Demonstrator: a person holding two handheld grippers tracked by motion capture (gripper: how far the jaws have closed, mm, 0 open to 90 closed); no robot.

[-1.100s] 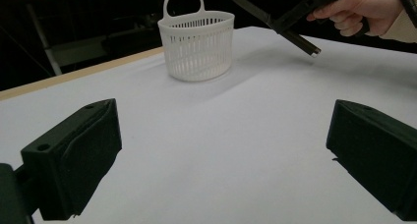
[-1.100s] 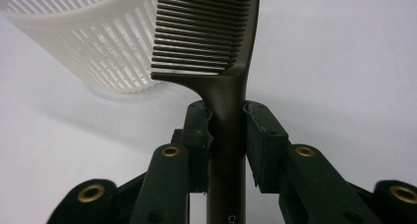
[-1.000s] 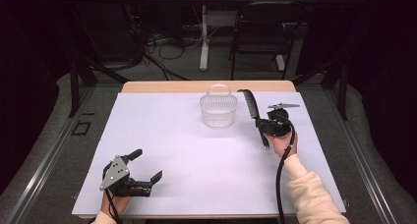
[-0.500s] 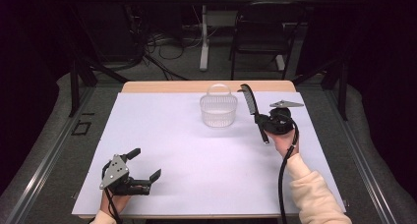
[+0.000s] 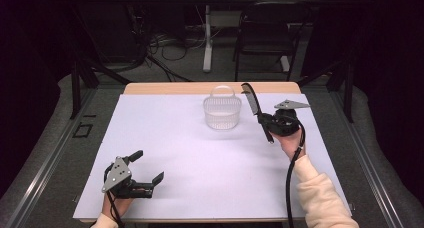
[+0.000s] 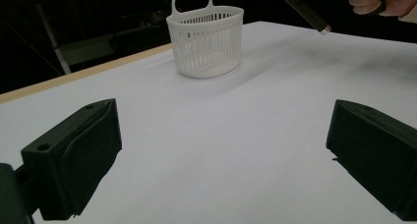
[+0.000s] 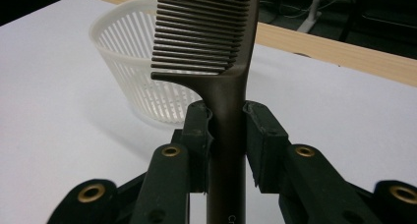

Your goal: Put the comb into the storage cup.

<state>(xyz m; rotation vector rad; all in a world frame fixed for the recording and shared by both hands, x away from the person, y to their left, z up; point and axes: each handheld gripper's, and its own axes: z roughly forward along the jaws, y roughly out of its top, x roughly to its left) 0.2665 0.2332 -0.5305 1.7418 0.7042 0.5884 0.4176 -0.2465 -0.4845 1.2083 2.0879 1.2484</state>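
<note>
Comb point(image 7: 216, 62): dark brown, gripped at the handle just below the teeth; teeth end raised and leaning toward the basket, handle end pointing down toward the sheet, clear of the surface in the high view.
Left gripper point(image 5: 141, 169): nearest the person, low at the near left of the sheet; jaws spread wide, nothing between them; well apart from the basket.
White sheet point(image 5: 200, 168): covers the tabletop; bare between the two grippers.
Right gripper point(image 5: 264, 120): at the right of the sheet, held above it; jaws clamped on the comb handle, pads pressing both sides in the right gripper view.
Basket point(image 5: 221, 111): white slatted plastic with a hoop handle, upright on the far middle of the sheet, just left of the comb; looks empty.
Table edge point(image 5: 210, 88): wood strip beyond the sheet.
Step in hand: judged to be carrying the comb to the basket.
Next move: likely calls for bringing the comb over the rim, clear of the hoop handle, before the jaws let go.
</note>
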